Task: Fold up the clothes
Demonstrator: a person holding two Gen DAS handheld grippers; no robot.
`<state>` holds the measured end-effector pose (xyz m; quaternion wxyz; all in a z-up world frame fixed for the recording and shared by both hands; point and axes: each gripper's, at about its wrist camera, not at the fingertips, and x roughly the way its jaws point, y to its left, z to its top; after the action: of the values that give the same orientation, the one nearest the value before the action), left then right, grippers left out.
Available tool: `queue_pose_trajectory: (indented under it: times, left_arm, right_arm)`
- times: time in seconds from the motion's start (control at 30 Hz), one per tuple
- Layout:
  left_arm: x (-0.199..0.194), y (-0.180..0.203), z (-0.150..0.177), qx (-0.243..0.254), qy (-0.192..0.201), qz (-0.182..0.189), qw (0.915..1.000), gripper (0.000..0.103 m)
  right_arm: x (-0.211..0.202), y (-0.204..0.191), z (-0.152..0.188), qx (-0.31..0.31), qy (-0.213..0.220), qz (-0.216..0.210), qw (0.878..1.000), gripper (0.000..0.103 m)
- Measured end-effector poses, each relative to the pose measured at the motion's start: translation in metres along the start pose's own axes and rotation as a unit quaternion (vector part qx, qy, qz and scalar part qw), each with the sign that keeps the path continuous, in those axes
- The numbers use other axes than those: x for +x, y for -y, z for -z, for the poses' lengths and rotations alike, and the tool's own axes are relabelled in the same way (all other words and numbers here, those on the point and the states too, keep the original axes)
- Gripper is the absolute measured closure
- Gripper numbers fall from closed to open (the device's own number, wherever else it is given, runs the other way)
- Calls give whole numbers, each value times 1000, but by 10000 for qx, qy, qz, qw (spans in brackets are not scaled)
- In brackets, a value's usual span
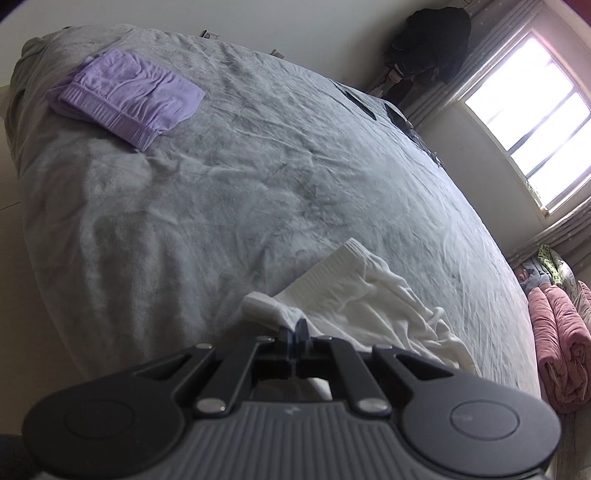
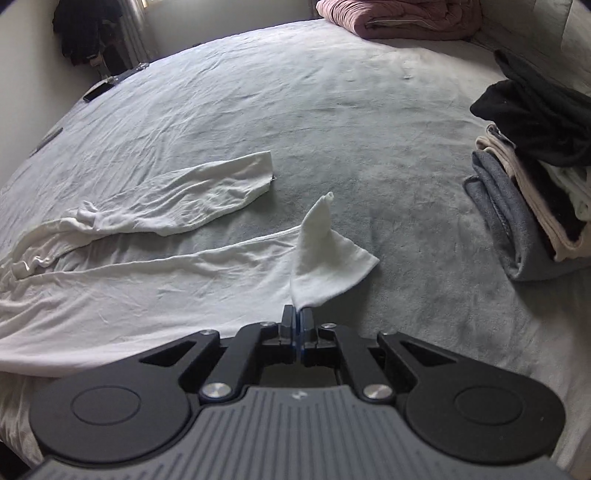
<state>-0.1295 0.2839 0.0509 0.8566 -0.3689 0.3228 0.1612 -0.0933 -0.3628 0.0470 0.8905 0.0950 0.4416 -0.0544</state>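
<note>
White long trousers [image 2: 140, 266] lie spread on the grey bed cover [image 2: 332, 110], the two legs pointing right in the right wrist view. My right gripper [image 2: 298, 315] is shut on the hem of the near leg, whose end [image 2: 325, 251] stands lifted in a peak. The far leg [image 2: 207, 188] lies flat. In the left wrist view my left gripper [image 1: 298, 328] is shut on the ribbed waistband [image 1: 266, 308] of the same white trousers [image 1: 376, 306], near the bed's front edge.
A folded purple garment [image 1: 125, 96] lies at the far left of the bed. A stack of folded dark, beige and grey clothes [image 2: 535, 177] sits at the right. A rolled pink quilt [image 2: 399, 18] lies at the bed's far end. Dark flat items [image 1: 369, 103] rest by the window-side edge.
</note>
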Motion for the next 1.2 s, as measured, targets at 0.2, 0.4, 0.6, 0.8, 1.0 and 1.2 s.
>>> queue_pose_trajectory:
  times: [0.2,0.4,0.6,0.8,1.0,1.2]
  left_arm:
    - [10,-3,7,206,-55,-309,9993,102]
    - [10,-3,7,235,-90,-401,9989,94]
    - [-10,-7,-2,119,307,-556,9979,79]
    - [-22,-7,-14,83,590,-610,9964,79]
    - [-2,9,-13,352,237,-67,9991,65]
    - [20,28,0,739,-109,81,9972,65]
  right_arm:
    - [-10,-2,12,-196,18,514,9985,100]
    - [-10,23,2,199,105,265,9994,92]
    - [13,73,-13,1222,124,-129,9923,88]
    - [24,63,-15,1155,80,-315,9928,88]
    - [28,41,-15,624,147,-41,9979,100]
    - [-4,46,-7,640,588,439,9952,103]
